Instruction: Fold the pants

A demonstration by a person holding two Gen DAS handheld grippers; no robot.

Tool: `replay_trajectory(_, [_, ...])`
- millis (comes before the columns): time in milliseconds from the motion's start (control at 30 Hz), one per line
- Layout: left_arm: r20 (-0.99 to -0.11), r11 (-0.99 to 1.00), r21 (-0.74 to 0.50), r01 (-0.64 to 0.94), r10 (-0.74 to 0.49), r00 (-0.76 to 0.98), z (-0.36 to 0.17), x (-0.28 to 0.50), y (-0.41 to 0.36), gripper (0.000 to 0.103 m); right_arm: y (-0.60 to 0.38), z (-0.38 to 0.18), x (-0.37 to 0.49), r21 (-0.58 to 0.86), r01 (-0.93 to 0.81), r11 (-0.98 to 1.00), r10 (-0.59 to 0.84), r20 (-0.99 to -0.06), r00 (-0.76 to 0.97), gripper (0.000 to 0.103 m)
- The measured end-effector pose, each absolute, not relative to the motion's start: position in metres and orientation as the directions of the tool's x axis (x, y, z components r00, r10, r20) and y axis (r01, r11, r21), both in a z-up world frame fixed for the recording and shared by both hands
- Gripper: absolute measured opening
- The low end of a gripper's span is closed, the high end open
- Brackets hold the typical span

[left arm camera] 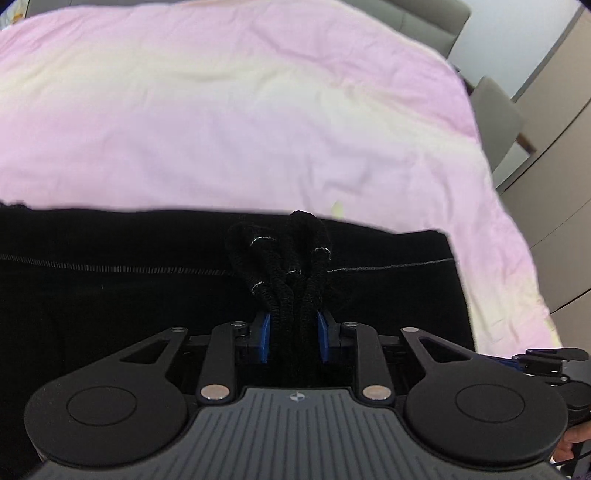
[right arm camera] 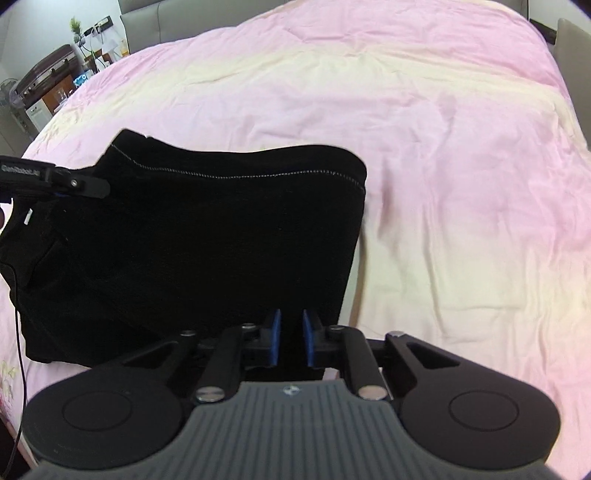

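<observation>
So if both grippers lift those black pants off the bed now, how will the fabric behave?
Probably floppy: the black pants lie in soft folded layers on the pink bedsheet, so the unheld middle should sag. The drawstring cords between the left gripper fingers would likely dangle. The knit looks unlikely to slip from the right gripper.

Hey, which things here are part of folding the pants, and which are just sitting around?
Job: black pants, drawstring cords, left hand-held gripper, right hand-held gripper, pink bedspread underneath.
Lying about: potted plant, cluttered cabinet, grey chair.
</observation>
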State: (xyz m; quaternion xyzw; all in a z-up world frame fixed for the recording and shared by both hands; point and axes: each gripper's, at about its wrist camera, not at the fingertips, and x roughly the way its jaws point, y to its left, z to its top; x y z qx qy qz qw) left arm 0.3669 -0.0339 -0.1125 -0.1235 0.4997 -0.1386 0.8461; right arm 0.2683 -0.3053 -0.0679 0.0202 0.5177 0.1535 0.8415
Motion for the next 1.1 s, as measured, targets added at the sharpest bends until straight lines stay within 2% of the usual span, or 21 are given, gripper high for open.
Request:
replay_trajectory(67, [-0.817,0.925,-0.373,0.073,-0.365,0.448,-0.130,0.363,-0.023,0.028,-0.301,-0.084,0.273,0.152,-0.234,0.960,0.237,-0.886,0.398,0.000])
replay_trajectory(233, [-0.807,0.886,-0.463,0.011,-0.427,0.409,-0.160,0.358,0.010,0.031,-0.293,-0.111,0.277,0.092,-0.240,0.966,0.181,-0.906,0.383,0.000])
replay_trajectory(300, [-0.808,0.886,-0.464,0.020,-0.432,0.400,-0.152,0.361,0.014,0.033,-0.289,-0.108,0.279,0.067,-0.254,0.965,0.162,-0.913,0.375,0.000])
replay_trajectory(367, [-0.824,0.907,-0.417,0.056,-0.404,0.398,-0.139,0.362,0.009,0.045,-0.290,-0.101,0.282,0.070,-0.263,0.962,0.166,-0.917,0.363,0.000])
replay_trajectory(400, [-0.831,0.918,-0.389,0.078,-0.386,0.399,-0.131,0.362,0.007,0.047,-0.292,-0.095,0.282,0.078,-0.267,0.961,0.175,-0.916,0.361,0.000])
replay_trajectory(467, [-0.832,0.931,-0.344,0.122,-0.362,0.421,-0.113,0.358,0.008,0.049,-0.295,-0.077,0.283,0.080,-0.271,0.959,0.184,-0.906,0.383,0.000])
replay_trajectory(600, [-0.774,0.935,-0.311,0.170,-0.353,0.525,-0.077,0.354,0.007,0.050,-0.301,-0.053,0.298,0.051,-0.252,0.966,0.167,-0.870,0.464,0.000])
replay_trajectory(633, [-0.767,0.936,-0.299,0.186,-0.352,0.536,-0.071,0.355,0.001,0.049,-0.302,-0.050,0.306,0.041,-0.237,0.971,0.155,-0.860,0.485,0.000])
replay_trajectory(767, [-0.788,0.960,-0.209,0.186,-0.278,0.549,-0.079,0.365,-0.024,0.032,-0.310,-0.052,0.341,0.103,-0.143,0.984,0.164,-0.834,0.526,0.001])
replay_trajectory(833, [-0.804,0.966,-0.195,0.171,-0.257,0.537,-0.095,0.371,-0.030,0.027,-0.314,-0.062,0.354,0.149,-0.106,0.983,0.182,-0.836,0.517,0.001])
replay_trajectory(1100, [-0.829,0.976,-0.177,0.130,-0.219,0.515,-0.120,0.381,-0.027,0.026,-0.314,-0.107,0.372,0.191,-0.063,0.980,0.198,-0.861,0.468,0.000])
